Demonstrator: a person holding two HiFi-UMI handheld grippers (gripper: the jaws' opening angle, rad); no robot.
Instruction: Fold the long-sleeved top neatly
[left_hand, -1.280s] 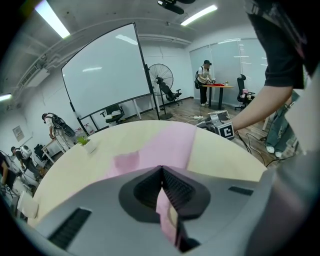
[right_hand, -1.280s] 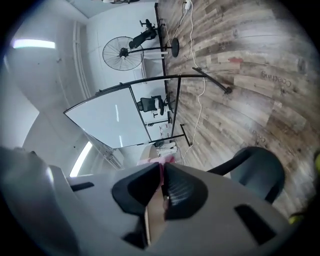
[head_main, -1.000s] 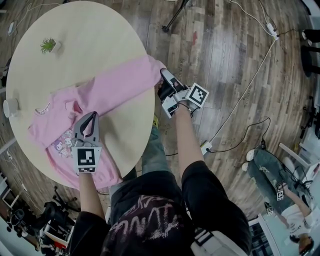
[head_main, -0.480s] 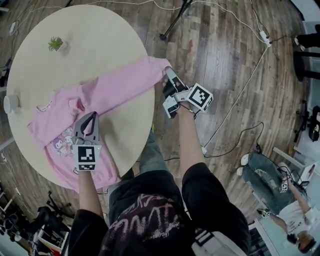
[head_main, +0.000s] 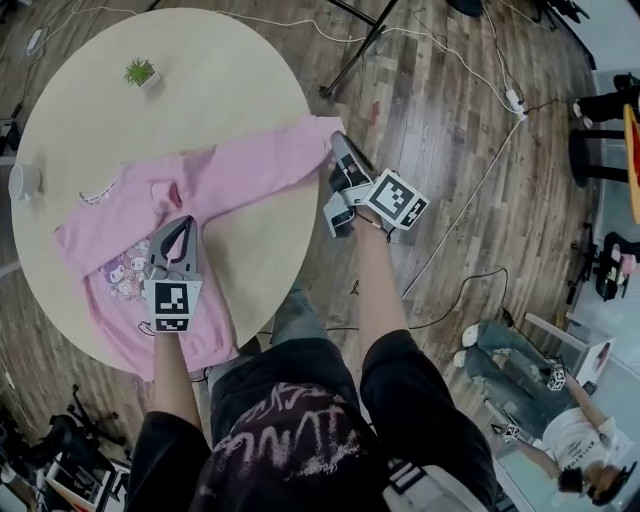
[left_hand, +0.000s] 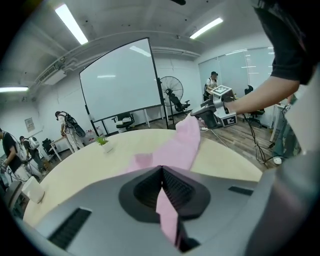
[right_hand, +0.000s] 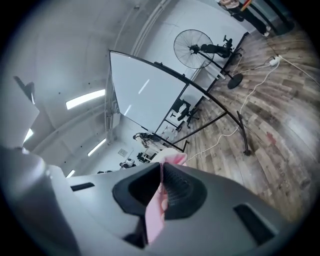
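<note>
A pink long-sleeved top (head_main: 120, 235) with cartoon prints lies on the round table (head_main: 230, 70), its hem toward me. One sleeve (head_main: 255, 165) stretches rightward past the table's edge. My right gripper (head_main: 335, 140) is shut on that sleeve's cuff and holds it off the table; in the right gripper view the pink cuff (right_hand: 159, 200) is pinched between the jaws of my right gripper (right_hand: 161, 167). My left gripper (head_main: 183, 222) is over the top's body near the armpit. There my left gripper (left_hand: 162, 170) is shut on a fold of pink fabric (left_hand: 167, 212). The sleeve (left_hand: 185, 142) runs on toward the right gripper (left_hand: 210, 114).
A small potted plant (head_main: 139, 72) stands at the table's far side and a white object (head_main: 22, 182) at its left edge. Stand legs (head_main: 350, 50) and cables (head_main: 480, 190) lie on the wooden floor to the right. A person (head_main: 560, 440) is at lower right.
My right gripper has risen and rolled with the cuff in it, lifting the sleeve's end. The left gripper has risen slightly with its pinch of fabric.
</note>
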